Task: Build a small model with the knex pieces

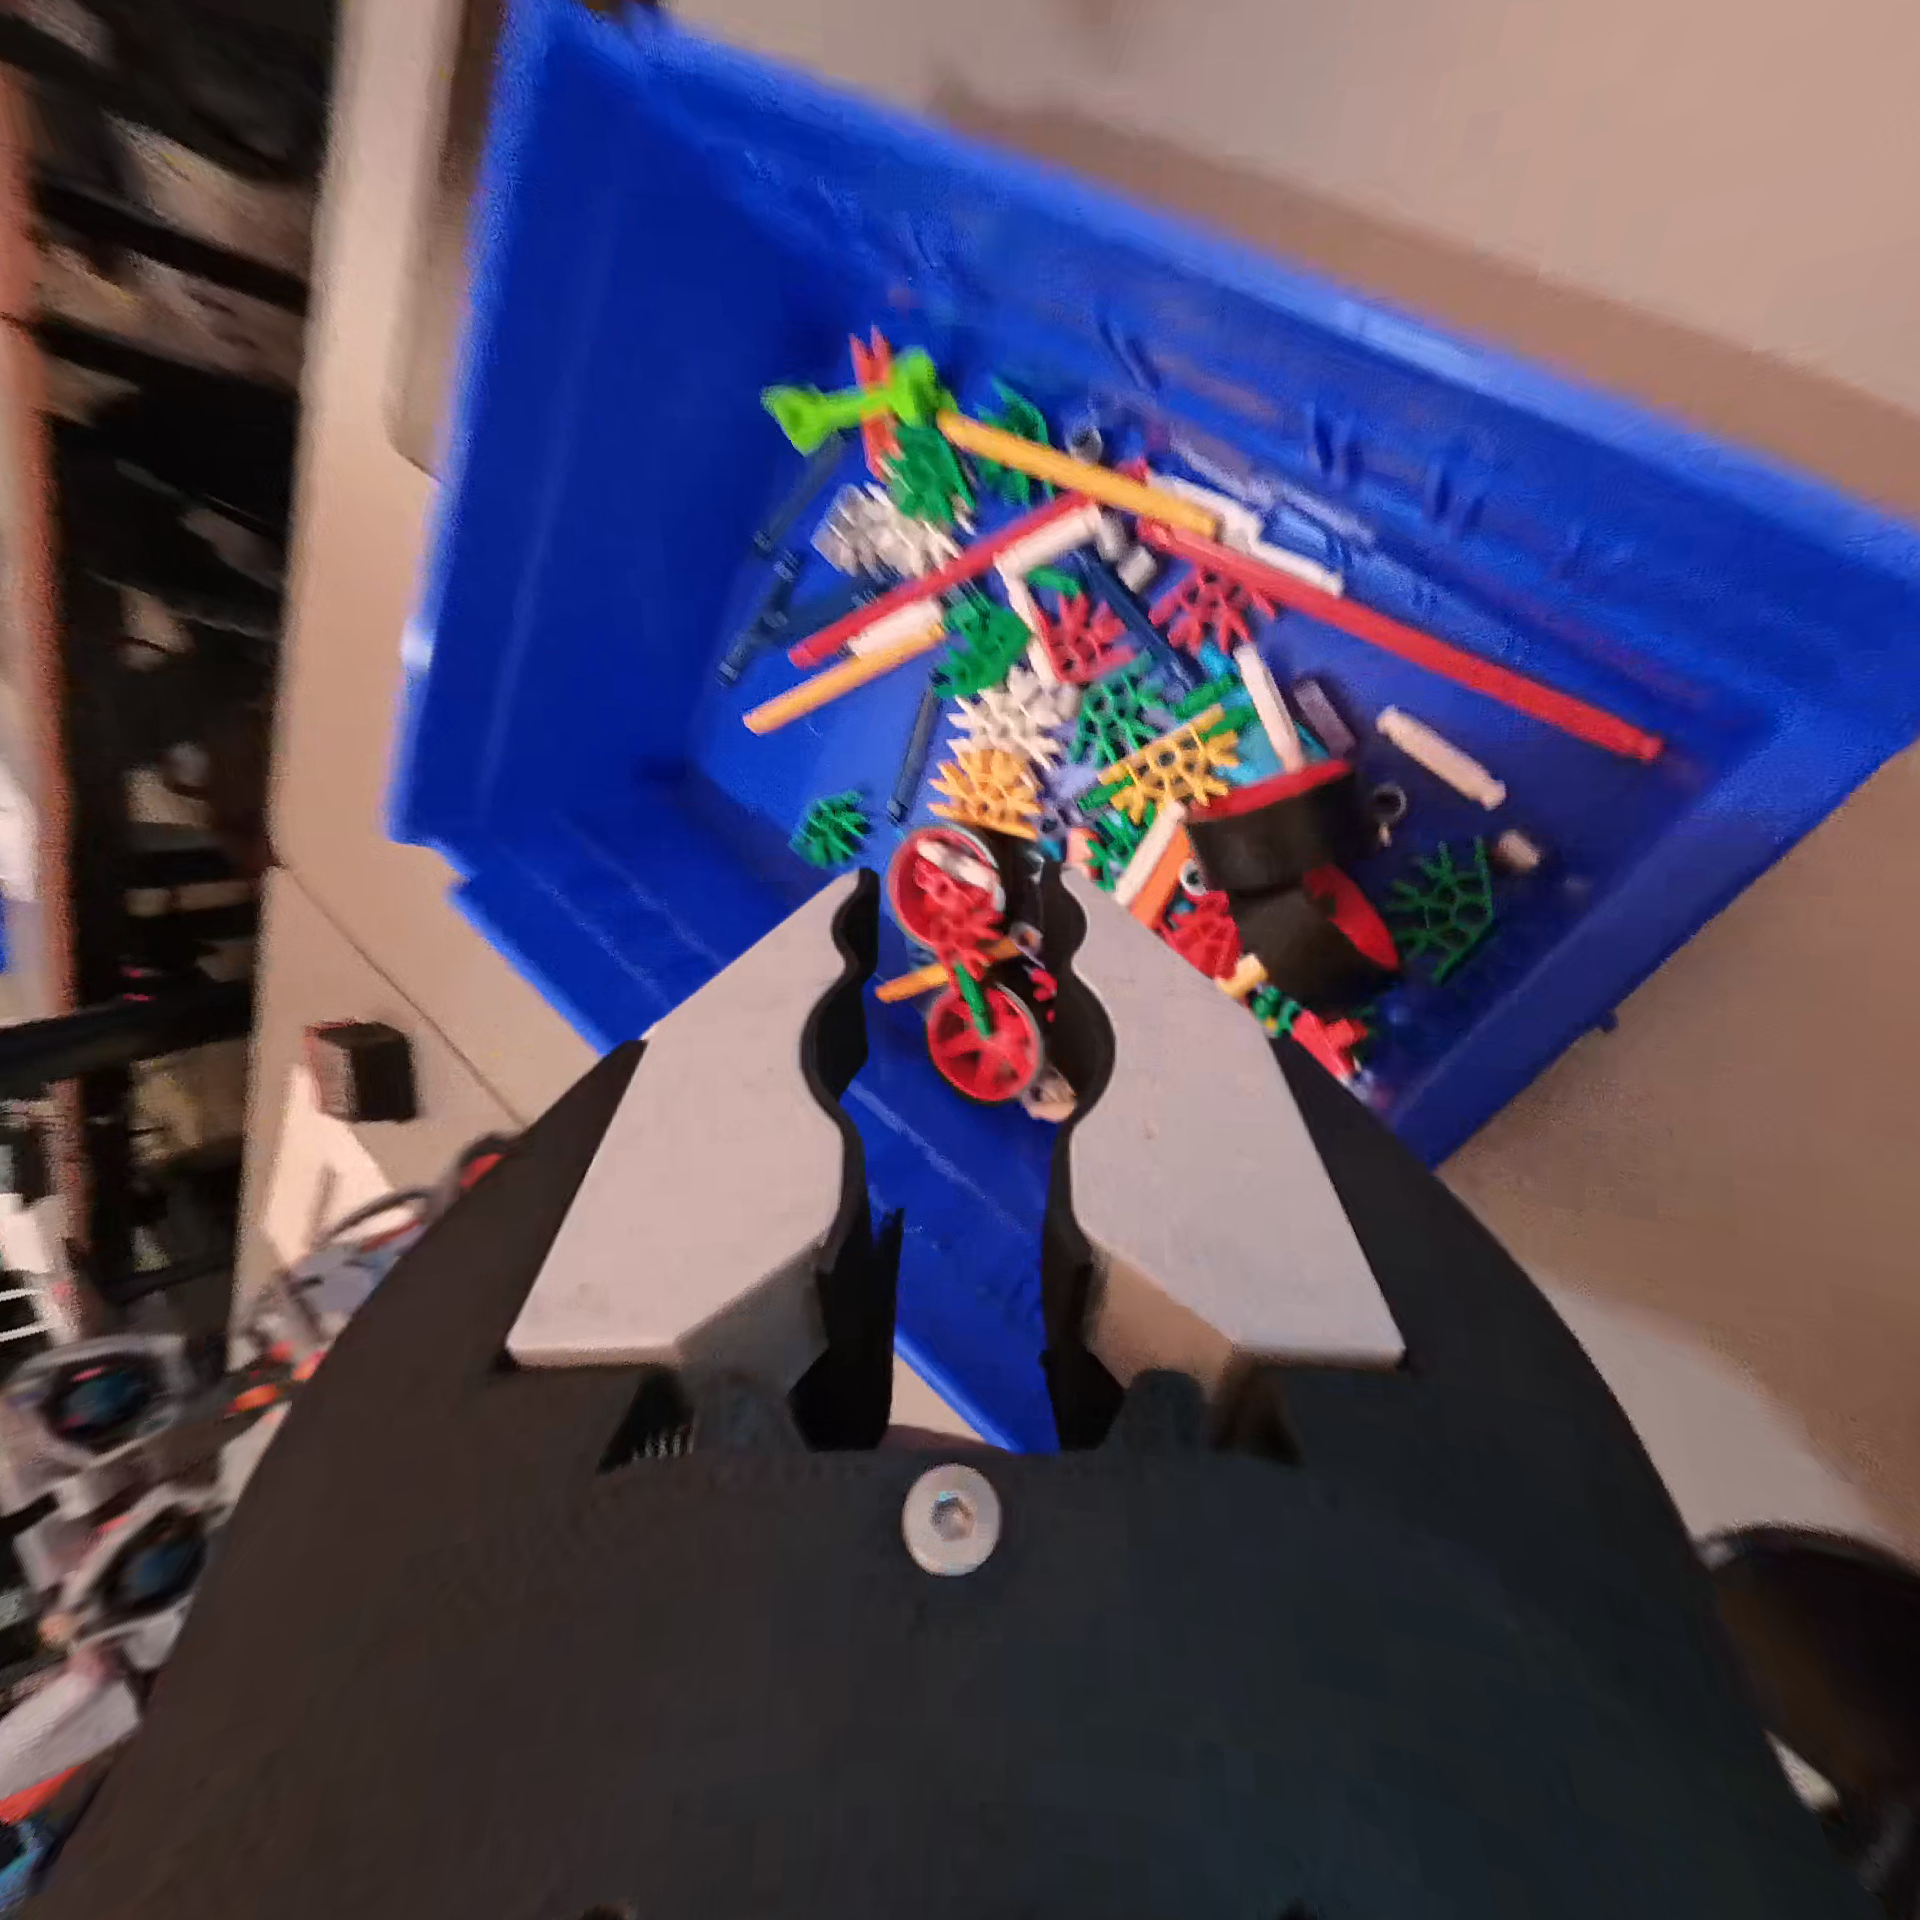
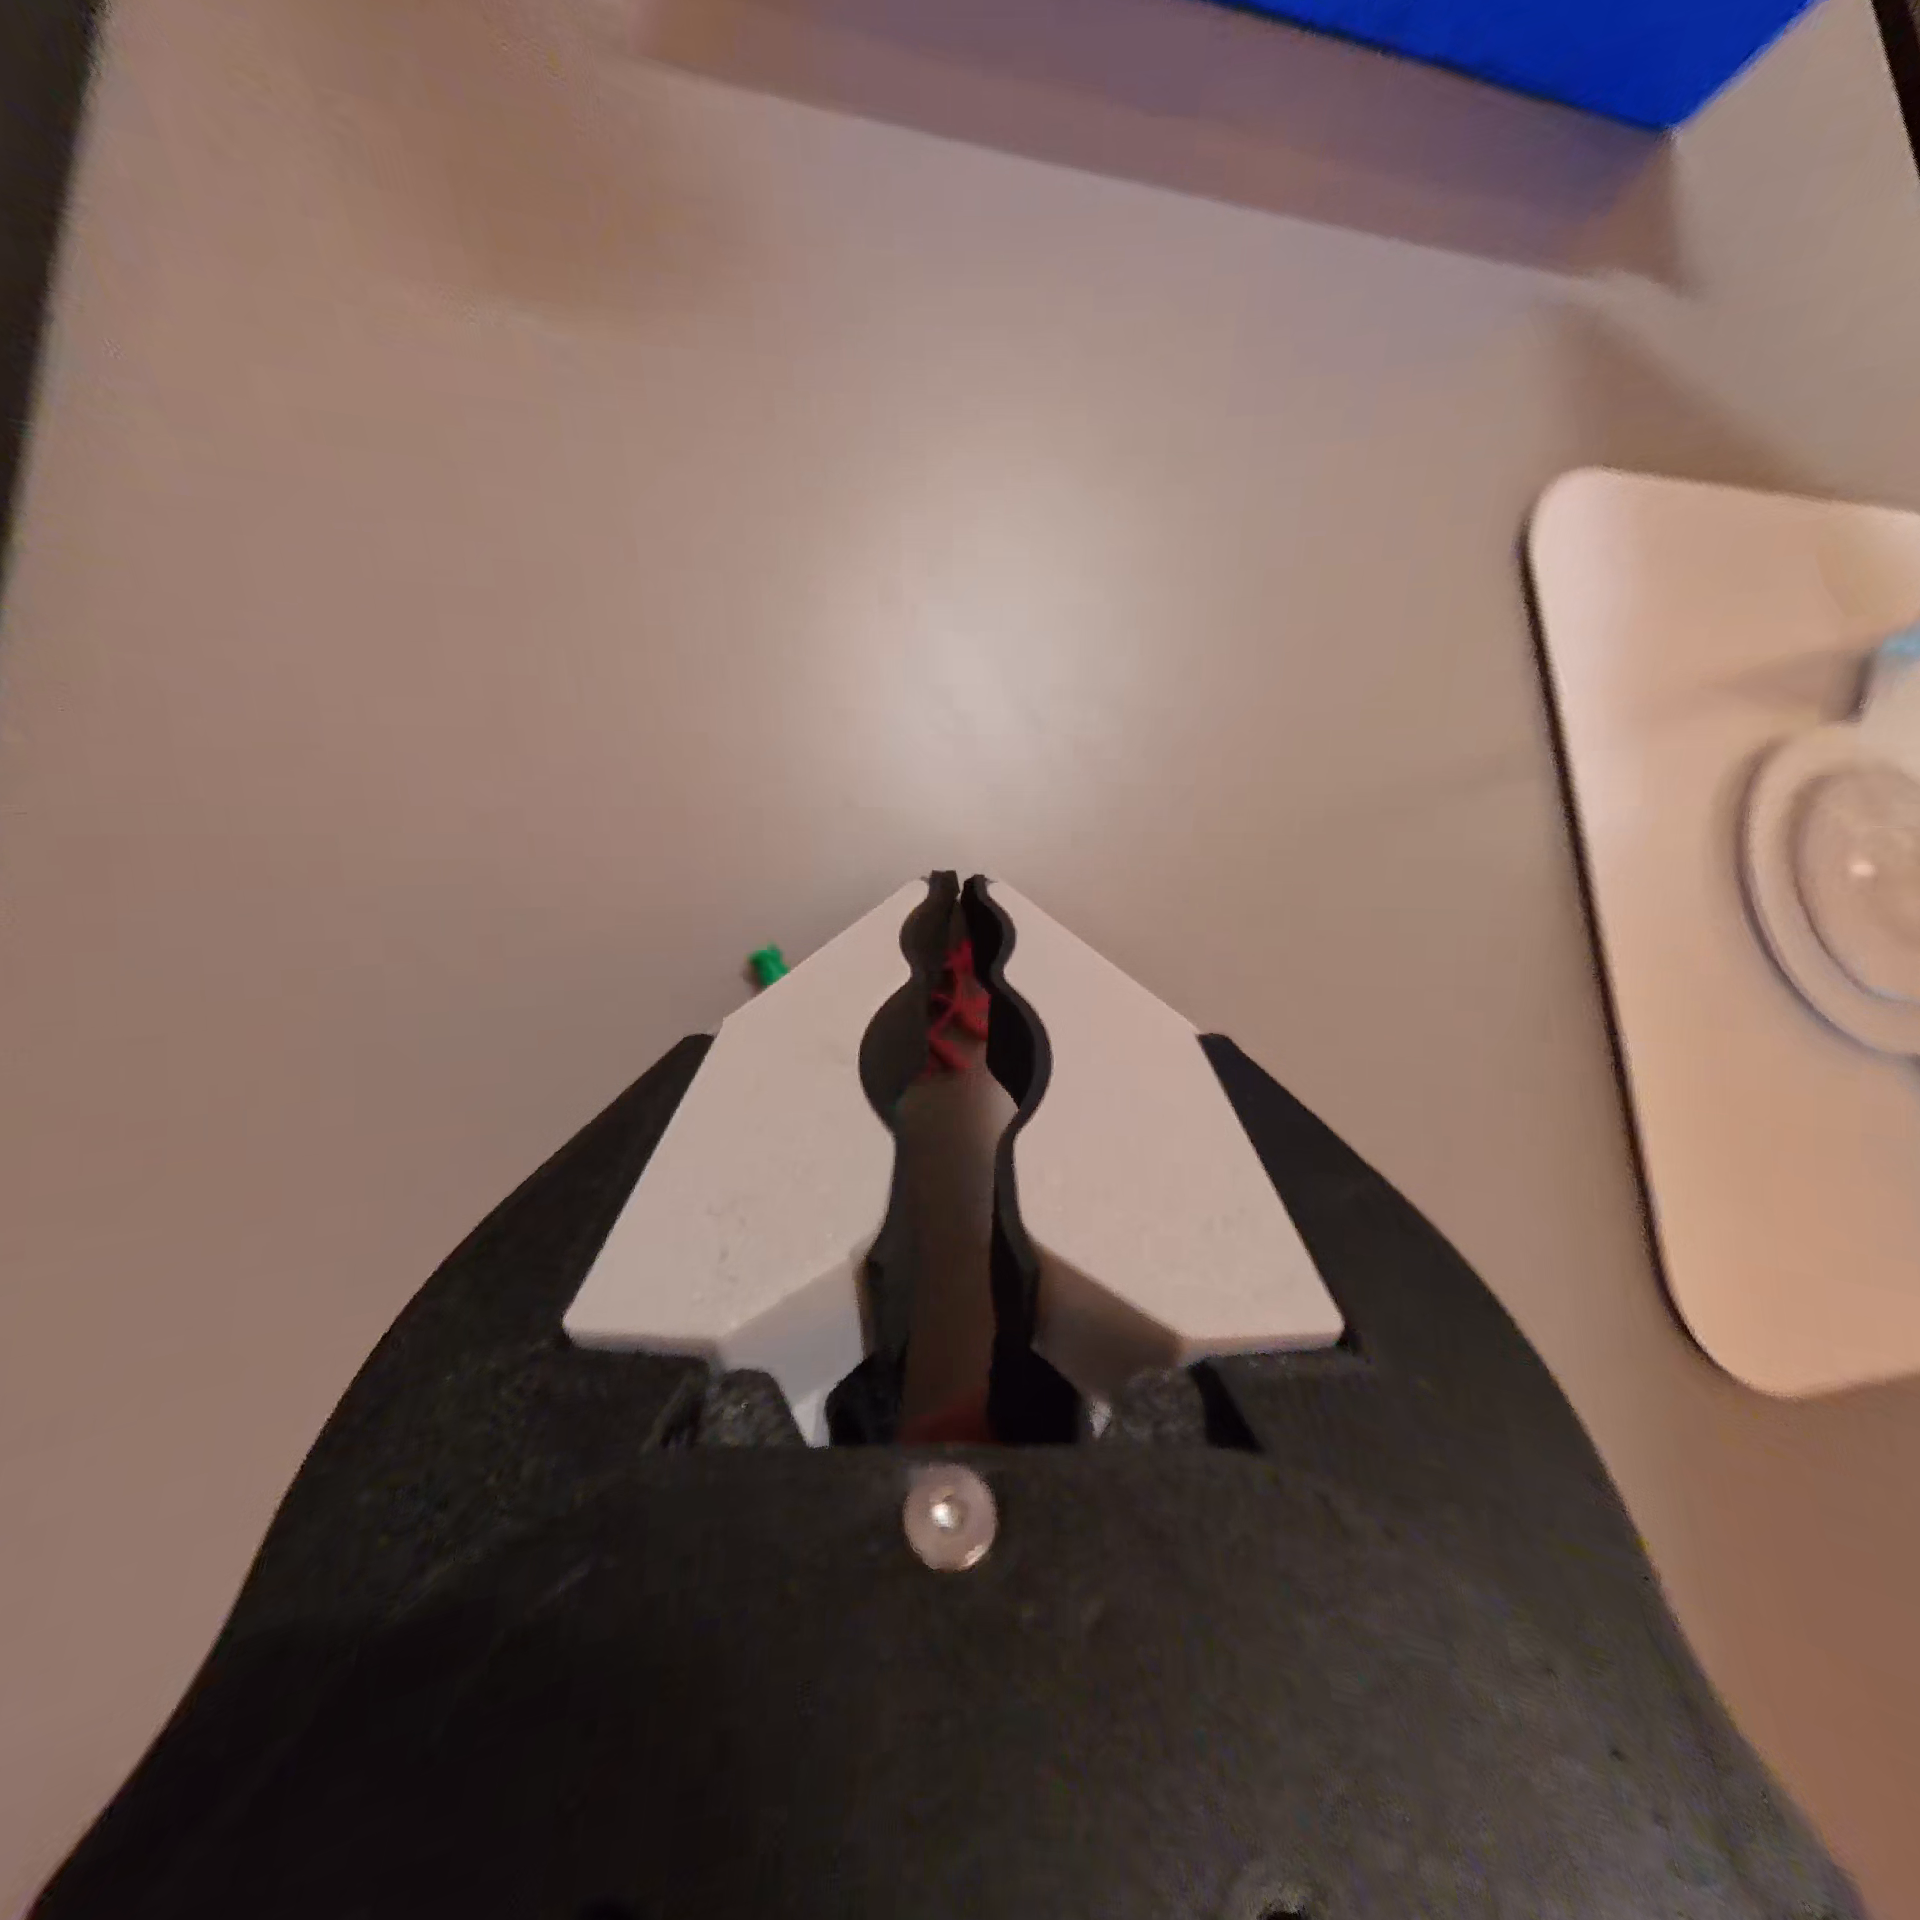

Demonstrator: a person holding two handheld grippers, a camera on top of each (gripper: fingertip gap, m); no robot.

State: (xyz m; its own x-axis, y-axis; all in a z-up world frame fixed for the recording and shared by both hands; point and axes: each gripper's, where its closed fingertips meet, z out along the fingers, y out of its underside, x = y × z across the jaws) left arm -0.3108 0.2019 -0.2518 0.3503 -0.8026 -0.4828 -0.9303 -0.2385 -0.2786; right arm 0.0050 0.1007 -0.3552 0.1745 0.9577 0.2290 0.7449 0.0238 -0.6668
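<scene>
In the left wrist view my left gripper [image 1: 958,883] hangs over a blue plastic bin [image 1: 582,520] holding many coloured construction-toy rods and connectors. Its fingers are shut on a small assembly of two red wheels [image 1: 971,1039] joined by green and orange rods. The view is blurred by motion. In the right wrist view my right gripper [image 2: 958,881] is low over a beige table [image 2: 623,520]. Its tips are closed and a red connector piece [image 2: 956,1003] sits pinched in the hollow between the pads. A small green piece [image 2: 766,961] shows beside its left finger.
A black and red toy part [image 1: 1288,883] lies in the bin to the right of my left gripper. A white tray-like base [image 2: 1662,935] sits at the right of the table. The bin's corner [image 2: 1507,52] shows at the top. Dark shelving [image 1: 156,520] and cabled devices [image 1: 104,1403] stand at the left. The left gripper's tips are roughly 35 cm from the right gripper's.
</scene>
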